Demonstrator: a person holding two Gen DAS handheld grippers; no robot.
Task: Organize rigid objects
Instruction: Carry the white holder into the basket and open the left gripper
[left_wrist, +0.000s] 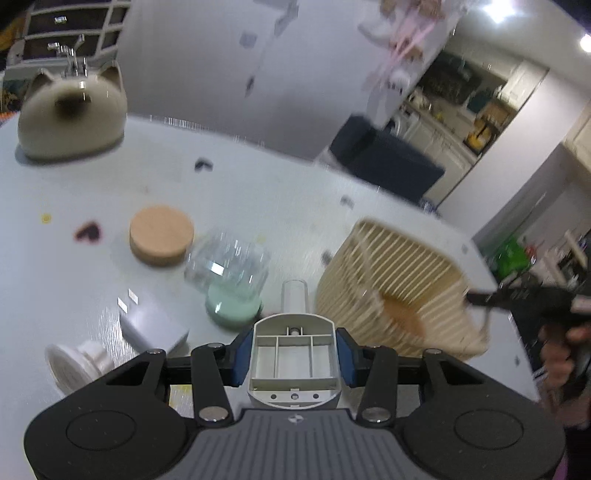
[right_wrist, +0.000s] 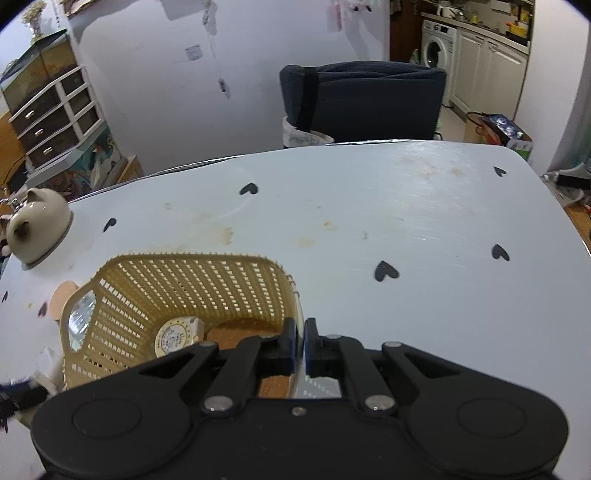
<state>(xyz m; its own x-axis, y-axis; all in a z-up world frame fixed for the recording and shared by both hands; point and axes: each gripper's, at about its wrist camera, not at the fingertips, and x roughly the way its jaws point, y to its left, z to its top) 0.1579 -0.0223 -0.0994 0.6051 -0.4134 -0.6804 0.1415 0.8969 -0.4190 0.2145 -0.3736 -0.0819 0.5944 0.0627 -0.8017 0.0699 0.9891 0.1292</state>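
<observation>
My left gripper (left_wrist: 294, 354) is shut on a grey plastic holder (left_wrist: 294, 363) with ribbed inner compartments and a white tube at its far end, held above the table. A beige slotted basket (left_wrist: 399, 291) stands just to its right. My right gripper (right_wrist: 300, 347) is shut on the near rim of the same basket (right_wrist: 177, 288), which holds a round white tin (right_wrist: 173, 338) and a brown cork disc (right_wrist: 243, 332). On the table lie a cork lid (left_wrist: 161, 236), a glass jar on a green base (left_wrist: 231, 284), a white box (left_wrist: 153, 326) and a white round fitting (left_wrist: 79, 363).
A cream cat-shaped pot (left_wrist: 70, 114) stands at the table's far left, also in the right wrist view (right_wrist: 35, 225). A dark blue chair (right_wrist: 362, 99) stands behind the light blue table (right_wrist: 406, 221), which has black heart marks. A drawer unit (right_wrist: 55, 114) is against the wall.
</observation>
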